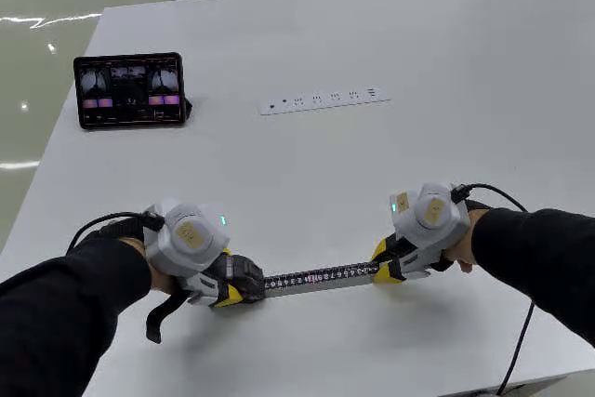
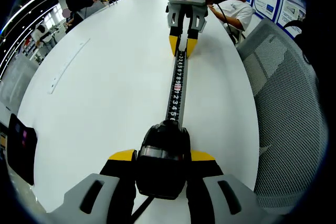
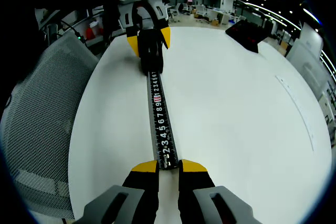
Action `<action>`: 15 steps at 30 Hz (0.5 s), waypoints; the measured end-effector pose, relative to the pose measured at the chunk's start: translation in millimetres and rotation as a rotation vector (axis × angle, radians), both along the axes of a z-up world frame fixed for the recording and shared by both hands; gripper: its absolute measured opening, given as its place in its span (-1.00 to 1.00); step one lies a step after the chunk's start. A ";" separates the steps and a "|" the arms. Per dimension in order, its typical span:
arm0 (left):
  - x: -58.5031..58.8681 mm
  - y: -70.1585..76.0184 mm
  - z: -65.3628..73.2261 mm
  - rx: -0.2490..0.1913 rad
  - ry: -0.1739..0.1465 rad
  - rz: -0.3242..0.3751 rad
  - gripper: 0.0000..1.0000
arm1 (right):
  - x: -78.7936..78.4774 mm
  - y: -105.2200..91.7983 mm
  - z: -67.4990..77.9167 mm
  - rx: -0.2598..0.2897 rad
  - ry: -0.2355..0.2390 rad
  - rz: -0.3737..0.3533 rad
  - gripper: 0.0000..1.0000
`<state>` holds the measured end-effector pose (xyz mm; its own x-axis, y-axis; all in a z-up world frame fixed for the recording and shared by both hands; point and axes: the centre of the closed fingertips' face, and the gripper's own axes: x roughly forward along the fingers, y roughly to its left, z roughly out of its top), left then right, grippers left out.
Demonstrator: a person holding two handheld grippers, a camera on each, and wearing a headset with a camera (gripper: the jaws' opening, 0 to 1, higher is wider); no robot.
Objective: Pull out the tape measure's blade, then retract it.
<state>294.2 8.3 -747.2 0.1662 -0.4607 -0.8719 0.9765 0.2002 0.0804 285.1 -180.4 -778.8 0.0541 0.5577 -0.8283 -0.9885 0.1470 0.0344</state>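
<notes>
Clamps the black tape measure case (image 1: 244, 278) with the left gripper (image 2: 161, 156), on the table (image 1: 446, 72) nearer than the power strip (image 1: 323, 99). Pinches the end of the blade (image 3: 159, 119) tight in the right gripper (image 3: 168, 166). Holds it drawn out straight between both, numbers up.

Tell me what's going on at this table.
A person is working a tape measure with a gripper in each hand. The left gripper is clamped on its black case, and the right gripper pinches the end of the blade. The blade is pulled out and stretches between them along the white table. A tablet and a power strip lie farther back.
</notes>
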 end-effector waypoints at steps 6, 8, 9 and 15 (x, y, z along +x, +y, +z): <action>0.0 -0.1 -0.1 0.000 0.001 0.000 -0.37 | -0.4 -3.4 0.1 -0.006 0.001 0.001 -0.81; 0.0 -0.1 -0.2 0.000 0.001 0.000 -0.37 | -0.4 -4.2 0.0 -0.007 0.001 0.000 -0.81; -0.1 -0.2 -0.2 0.001 0.001 0.000 -0.37 | -0.5 -4.8 0.0 -0.006 0.001 -0.001 -0.81; -0.1 0.1 -0.3 0.002 0.000 -0.001 -0.37 | -0.4 -6.7 -0.3 -0.006 0.001 -0.002 -0.81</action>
